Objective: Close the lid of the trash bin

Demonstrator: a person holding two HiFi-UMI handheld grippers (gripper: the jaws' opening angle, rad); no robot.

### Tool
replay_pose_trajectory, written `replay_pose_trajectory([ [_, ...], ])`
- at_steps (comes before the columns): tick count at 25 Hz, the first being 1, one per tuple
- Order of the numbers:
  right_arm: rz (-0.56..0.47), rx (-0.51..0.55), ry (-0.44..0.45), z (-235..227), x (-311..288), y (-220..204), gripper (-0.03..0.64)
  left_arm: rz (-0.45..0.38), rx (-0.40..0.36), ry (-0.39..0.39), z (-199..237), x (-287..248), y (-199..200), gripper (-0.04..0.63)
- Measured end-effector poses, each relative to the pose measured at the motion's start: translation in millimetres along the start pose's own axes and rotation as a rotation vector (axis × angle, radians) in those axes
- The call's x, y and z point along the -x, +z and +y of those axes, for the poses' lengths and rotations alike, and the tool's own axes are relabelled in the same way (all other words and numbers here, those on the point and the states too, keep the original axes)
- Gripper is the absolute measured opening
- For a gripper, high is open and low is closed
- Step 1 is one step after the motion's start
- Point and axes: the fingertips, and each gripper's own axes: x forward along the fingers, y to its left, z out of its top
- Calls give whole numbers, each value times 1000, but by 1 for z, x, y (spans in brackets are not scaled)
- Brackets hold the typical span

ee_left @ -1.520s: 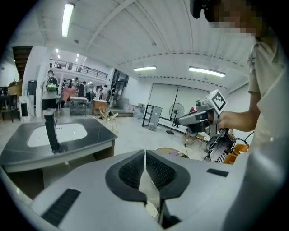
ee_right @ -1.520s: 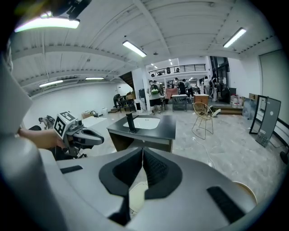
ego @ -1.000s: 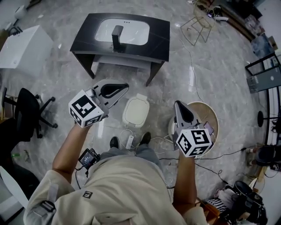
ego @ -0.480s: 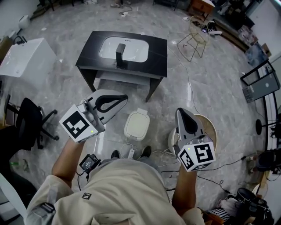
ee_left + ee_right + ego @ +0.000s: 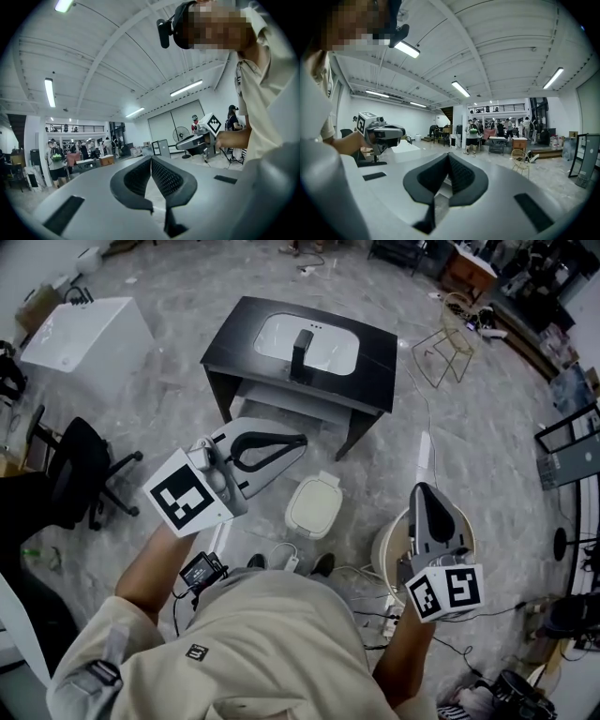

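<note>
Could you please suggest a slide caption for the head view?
Person stands over a closed white trash bin, holding the left tongs and right tongs shut and empty.

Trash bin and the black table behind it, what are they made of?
Trash bin: probably plastic, smooth cream-white with rounded moulded corners. Black table: dark matte top, stone or laminate, can't tell. Its basin: glossy white, likely ceramic.

The trash bin (image 5: 314, 507) is small and creamy white, with round corners. It stands up straight on the gray floor (image 5: 169, 418), near the front of the black table (image 5: 375, 381). Its lid (image 5: 316, 501) lies flat on top, shut.
</note>
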Motion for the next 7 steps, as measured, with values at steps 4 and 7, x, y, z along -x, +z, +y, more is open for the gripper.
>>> replay_pose_trajectory([
  [4,9,2,-3,8,0,-2,22,-13,3,5,2,9,-2,18],
  [7,18,2,-3,12,-2,-6,22,-19,5,7,4,15,-5,18],
])
